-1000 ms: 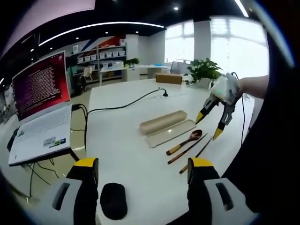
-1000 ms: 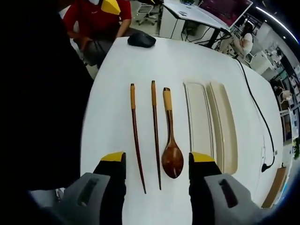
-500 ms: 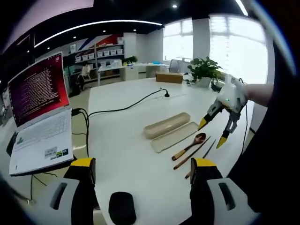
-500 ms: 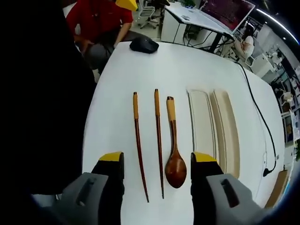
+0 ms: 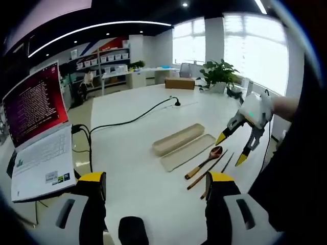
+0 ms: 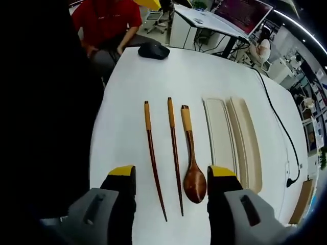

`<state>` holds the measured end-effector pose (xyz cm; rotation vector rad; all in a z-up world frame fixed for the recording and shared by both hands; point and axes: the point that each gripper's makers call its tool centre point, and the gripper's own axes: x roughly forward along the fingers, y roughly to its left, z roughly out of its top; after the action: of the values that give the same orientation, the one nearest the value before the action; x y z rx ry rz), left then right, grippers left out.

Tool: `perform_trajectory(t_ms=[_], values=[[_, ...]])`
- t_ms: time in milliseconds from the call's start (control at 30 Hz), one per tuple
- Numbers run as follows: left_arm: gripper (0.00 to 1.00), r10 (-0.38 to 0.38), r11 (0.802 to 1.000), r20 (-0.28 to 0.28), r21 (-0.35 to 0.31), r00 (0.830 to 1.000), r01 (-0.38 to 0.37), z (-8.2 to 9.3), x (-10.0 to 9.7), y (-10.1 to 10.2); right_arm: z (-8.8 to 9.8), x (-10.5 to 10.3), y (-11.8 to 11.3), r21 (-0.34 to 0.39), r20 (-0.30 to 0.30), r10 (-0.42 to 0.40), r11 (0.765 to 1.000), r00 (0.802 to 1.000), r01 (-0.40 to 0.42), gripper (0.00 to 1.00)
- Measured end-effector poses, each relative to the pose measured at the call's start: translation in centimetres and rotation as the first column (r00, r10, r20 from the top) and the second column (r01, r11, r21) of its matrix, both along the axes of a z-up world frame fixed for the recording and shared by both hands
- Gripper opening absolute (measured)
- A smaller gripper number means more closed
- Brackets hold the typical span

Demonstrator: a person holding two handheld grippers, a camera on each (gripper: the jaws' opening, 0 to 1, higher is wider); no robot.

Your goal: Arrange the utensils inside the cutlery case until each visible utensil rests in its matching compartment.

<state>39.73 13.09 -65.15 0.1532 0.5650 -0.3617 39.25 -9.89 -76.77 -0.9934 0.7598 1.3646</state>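
Right gripper (image 6: 171,176) hangs over the white table (image 6: 219,76), jaws spread wide and holding nothing. Spoon (image 6: 191,158) lies between the jaws, its bowl just inside the right-hand jaw. Two chopsticks (image 6: 174,153) lie side by side just beside the spoon, on the side away from the case, tips pointing toward the gripper. Case (image 6: 249,145) and its flat lid (image 6: 220,135) lie side by side on the spoon's other side, parallel to it, near but apart (lid is the nearer piece). Mouse (image 6: 153,50) sits well beyond the spoon handle, at the table's far end.

Left gripper (image 5: 156,186) hovers at the mouse end, jaws also spread, empty. From there the right gripper (image 5: 234,147) shows above the spoon (image 5: 203,162), case (image 5: 178,139) beyond it; laptop (image 5: 36,132) well off to the side.
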Motion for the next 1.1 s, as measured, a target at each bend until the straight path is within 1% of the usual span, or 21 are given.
perform_trajectory(t_ms=[100,200,233,300,367,500,533,567,633,667,700,733,767,833,933,1000,1100], values=[[0.82,0.009,1.000,0.018,-0.010,1.000,-0.009,0.3,-0.6,0.2,0.3,0.0,0.3,0.007,0.004,-0.002,1.000,1.000,0.002,0.53],[0.82,0.009,1.000,0.013,-0.008,1.000,-0.008,-0.1,-0.8,0.2,0.4,-0.1,0.4,-0.006,0.006,0.015,1.000,1.000,-0.015,0.53],[0.82,0.006,1.000,0.003,-0.002,1.000,-0.006,-0.3,-0.9,0.1,0.4,-0.2,0.4,-0.011,0.007,0.023,1.000,1.000,-0.023,0.53],[0.82,-0.002,1.000,0.003,0.003,1.000,0.002,-0.1,-1.2,-0.2,0.7,-0.3,0.6,-0.017,0.016,0.049,0.999,0.999,-0.049,0.54],[0.83,-0.001,1.000,0.042,0.012,0.999,0.001,0.6,-1.1,-0.5,1.3,0.2,0.9,-0.002,0.031,0.048,0.999,0.998,-0.048,0.53],[0.83,0.012,1.000,0.065,0.010,0.998,-0.013,1.3,-1.5,-0.7,1.6,1.0,0.9,-0.009,0.063,0.065,0.998,0.996,-0.064,0.53],[0.84,0.014,1.000,0.096,0.013,0.995,-0.016,1.4,-1.6,-0.5,1.7,1.1,0.9,-0.005,0.066,0.064,0.998,0.996,-0.064,0.53],[0.84,0.022,1.000,0.110,0.017,0.994,-0.024,1.3,-1.9,-0.3,1.6,1.1,0.9,-0.003,0.057,0.060,0.998,0.997,-0.060,0.53],[0.85,0.051,0.999,0.093,0.006,0.994,-0.051,0.2,-2.4,0.3,1.1,0.8,0.6,-0.024,0.040,0.070,0.997,0.997,-0.069,0.53],[0.86,0.086,0.996,0.037,-0.008,0.996,-0.086,-1.1,-3.2,0.7,0.9,0.8,0.4,-0.037,0.042,0.081,0.996,0.996,-0.079,0.53],[0.87,0.102,0.995,0.004,-0.016,0.995,-0.101,-1.9,-3.7,0.9,0.6,0.7,0.3,-0.052,0.034,0.091,0.995,0.995,-0.089,0.53],[0.86,0.098,0.995,-0.001,-0.028,0.995,-0.098,-2.2,-4.0,0.8,0.5,0.7,0.3,-0.053,0.031,0.091,0.995,0.995,-0.090,0.53],[0.86,0.085,0.996,0.012,-0.029,0.996,-0.085,-2.5,-4.1,0.7,0.4,0.8,0.4,-0.051,0.023,0.086,0.995,0.996,-0.085,0.53],[0.86,0.079,0.996,0.006,-0.031,0.997,-0.078,-2.8,-4.5,0.5,0.2,0.9,0.5,-0.051,0.012,0.080,0.996,0.997,-0.079,0.53],[0.84,0.083,0.996,-0.006,-0.032,0.997,-0.083,-2.9,-4.5,0.5,0.0,1.3,0.7,-0.057,0.006,0.085,0.995,0.996,-0.084,0.53],[0.84,0.090,0.995,-0.001,-0.039,0.996,-0.090,-2.7,-4.4,0.7,0.0,1.5,0.9,-0.057,0.005,0.081,0.995,0.997,-0.081,0.53],[0.84,0.089,0.995,0.008,-0.045,0.996,-0.089,-2.7,-4.2,0.7,0.1,2.0,1.0,-0.047,0.017,0.050,0.998,0.999,-0.049,0.56]])
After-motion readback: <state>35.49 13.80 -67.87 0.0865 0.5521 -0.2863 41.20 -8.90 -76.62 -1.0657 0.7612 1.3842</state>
